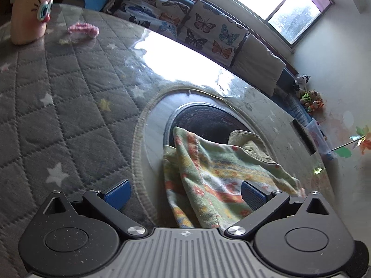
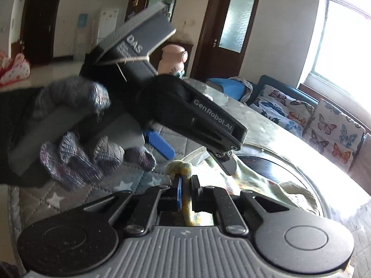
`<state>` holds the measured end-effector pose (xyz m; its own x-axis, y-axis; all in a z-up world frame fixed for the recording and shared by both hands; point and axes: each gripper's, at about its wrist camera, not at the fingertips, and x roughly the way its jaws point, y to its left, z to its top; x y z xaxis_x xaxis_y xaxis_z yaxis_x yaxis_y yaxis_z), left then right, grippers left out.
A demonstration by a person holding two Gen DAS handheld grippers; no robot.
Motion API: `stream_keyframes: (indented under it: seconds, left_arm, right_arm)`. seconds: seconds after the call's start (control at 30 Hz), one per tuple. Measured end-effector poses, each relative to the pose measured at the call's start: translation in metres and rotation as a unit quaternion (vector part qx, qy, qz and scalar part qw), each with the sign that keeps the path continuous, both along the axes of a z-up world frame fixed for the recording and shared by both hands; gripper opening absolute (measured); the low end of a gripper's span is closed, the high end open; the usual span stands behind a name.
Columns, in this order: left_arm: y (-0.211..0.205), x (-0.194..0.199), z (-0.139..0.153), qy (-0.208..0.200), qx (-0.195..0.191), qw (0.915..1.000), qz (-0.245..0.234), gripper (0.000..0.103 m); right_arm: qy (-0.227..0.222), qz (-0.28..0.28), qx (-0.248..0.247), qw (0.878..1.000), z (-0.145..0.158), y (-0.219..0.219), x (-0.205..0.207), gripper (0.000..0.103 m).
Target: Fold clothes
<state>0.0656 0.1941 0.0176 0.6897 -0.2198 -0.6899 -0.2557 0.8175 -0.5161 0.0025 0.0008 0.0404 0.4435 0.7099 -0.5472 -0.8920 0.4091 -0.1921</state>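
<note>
Right tool (image 2: 184, 193) pinching towel (image 1: 215, 173) corner, left tool (image 1: 185, 195) spread w/ towel between fingers; mid-fold prob, next needs left grip.

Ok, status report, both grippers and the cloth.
Left hand-held gripper open over floral cloth. Right hand-held gripper shut on cloth corner. Nothing blocking.

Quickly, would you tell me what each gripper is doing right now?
Left gripper: open, towel between its fingers.
Right gripper: shut on the towel.
</note>
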Motion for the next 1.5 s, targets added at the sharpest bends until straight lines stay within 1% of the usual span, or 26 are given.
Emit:
stream_keyframes:
  seconds: [0.1,0.17,0.27,0.33,0.37,0.4,0.43,0.47,0.53,0.6,0.63,0.67,0.73,0.9,1.13,1.33,1.43,1.5]
  left_arm:
    - [-0.002,0.002,-0.002,0.001,-0.034,0.9994,-0.001,0.094]
    - [-0.003,0.003,-0.004,0.004,-0.052,0.9986,0.0,0.087]
    - [-0.003,0.004,-0.009,0.007,-0.082,0.9966,0.004,0.071]
    - [-0.002,0.005,-0.012,0.009,-0.1,0.995,0.008,0.049]
    - [-0.001,0.006,-0.014,0.011,-0.104,0.9945,0.011,0.045]
    - [-0.001,0.006,-0.016,0.013,-0.106,0.9942,0.013,0.033]
    - [-0.001,0.006,-0.018,0.015,-0.107,0.994,0.014,0.025]
    - [0.0,0.006,-0.019,0.016,-0.11,0.9937,0.016,0.025]
    - [0.001,0.005,-0.021,0.015,-0.109,0.9937,0.019,0.02]
    - [0.002,0.005,-0.023,0.015,-0.108,0.9938,0.02,0.019]
    - [0.002,0.005,-0.023,0.016,-0.107,0.9939,0.02,0.019]
    - [0.003,0.005,-0.023,0.017,-0.106,0.994,0.02,0.019]
    - [0.003,0.004,-0.023,0.016,-0.105,0.9941,0.021,0.019]
    - [0.003,0.003,-0.024,0.013,-0.104,0.9943,0.021,0.019]
    - [0.002,0.003,-0.024,0.013,-0.099,0.9948,0.02,0.019]
    - [0.001,0.005,-0.023,0.015,-0.094,0.9953,0.02,0.019]
    - [0.001,0.005,-0.023,0.015,-0.092,0.9955,0.02,0.019]
    - [0.0,0.005,-0.022,0.015,-0.089,0.9957,0.02,0.019]
  right_arm:
    - [0.0,-0.004,0.01,1.0,0.004,-0.006,0.0,0.006]
    - [0.001,-0.006,0.014,1.0,0.006,-0.009,0.0,0.006]
    - [0.004,-0.006,0.019,1.0,0.008,-0.016,-0.001,0.006]
    - [0.005,-0.006,0.022,1.0,0.008,-0.019,0.0,0.006]
    - [0.007,-0.006,0.023,1.0,0.008,-0.019,0.0,0.006]
    - [0.008,-0.005,0.023,1.0,0.008,-0.019,0.001,0.006]
    - [0.01,-0.005,0.024,1.0,0.008,-0.018,0.001,0.006]
    - [0.011,-0.004,0.024,1.0,0.008,-0.018,0.002,0.006]
    - [0.033,-0.004,0.027,0.999,0.009,-0.021,0.005,0.008]
    - [0.045,-0.007,0.03,0.999,0.01,-0.028,0.008,0.009]
    - [0.048,-0.01,0.032,0.998,0.009,-0.032,0.009,0.012]
    - [0.052,-0.02,0.032,0.998,0.008,-0.037,0.013,0.015]
    - [0.06,-0.045,0.032,0.997,0.004,-0.048,0.024,0.017]
    - [0.08,-0.107,0.031,0.991,-0.007,-0.075,0.05,0.017]
    - [0.105,-0.192,0.03,0.975,-0.021,-0.112,0.087,0.017]
    - [0.109,-0.251,0.03,0.961,-0.034,-0.137,0.117,0.018]
    - [0.108,-0.287,0.034,0.951,-0.038,-0.155,0.133,0.018]
    - [0.107,-0.297,0.038,0.948,-0.04,-0.161,0.137,0.018]
